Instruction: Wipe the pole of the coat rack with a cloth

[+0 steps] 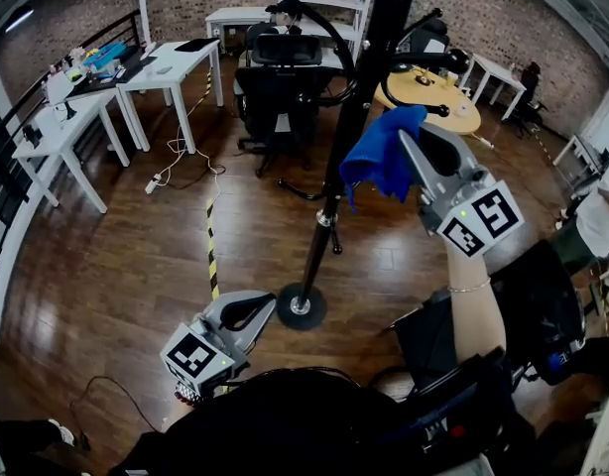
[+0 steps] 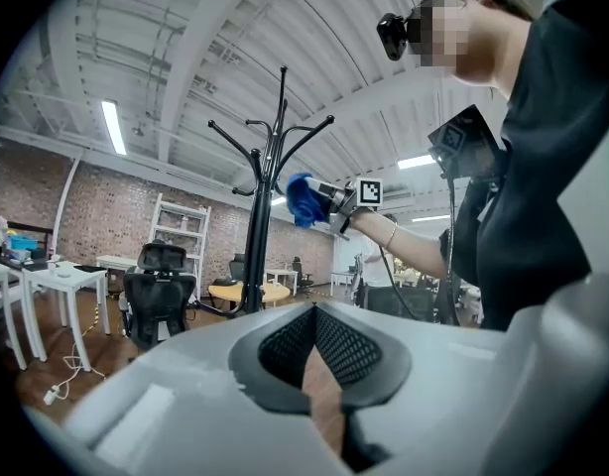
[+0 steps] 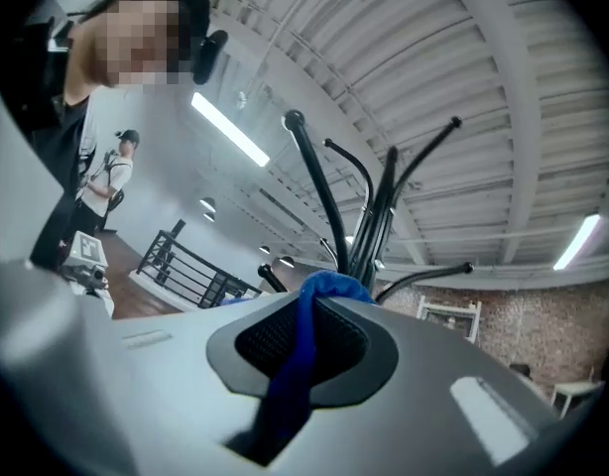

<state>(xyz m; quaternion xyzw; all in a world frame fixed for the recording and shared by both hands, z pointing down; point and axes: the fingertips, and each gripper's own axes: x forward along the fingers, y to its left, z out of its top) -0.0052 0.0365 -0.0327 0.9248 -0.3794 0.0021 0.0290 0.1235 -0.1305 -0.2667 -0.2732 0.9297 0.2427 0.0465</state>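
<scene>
The black coat rack pole (image 1: 351, 107) rises from a round base (image 1: 301, 307) on the wood floor, with curved hooks at the top. My right gripper (image 1: 405, 139) is raised just right of the pole, shut on a blue cloth (image 1: 381, 154) that hangs bunched against the pole's right side; contact is unclear. In the right gripper view the cloth (image 3: 303, 360) runs between the pads, with the rack's hooks (image 3: 369, 231) beyond. My left gripper (image 1: 261, 305) hangs low near the base, shut and empty. The left gripper view shows the pole (image 2: 260, 241), the cloth (image 2: 304, 198) and the right gripper (image 2: 334, 198).
A black office chair (image 1: 280, 77) stands behind the rack, with a round wooden table (image 1: 438, 95) at the right. White desks (image 1: 166, 67) line the left. Yellow-black tape (image 1: 212, 251) and a cable (image 1: 176, 162) lie on the floor. A dark chair (image 1: 533, 305) is close at my right.
</scene>
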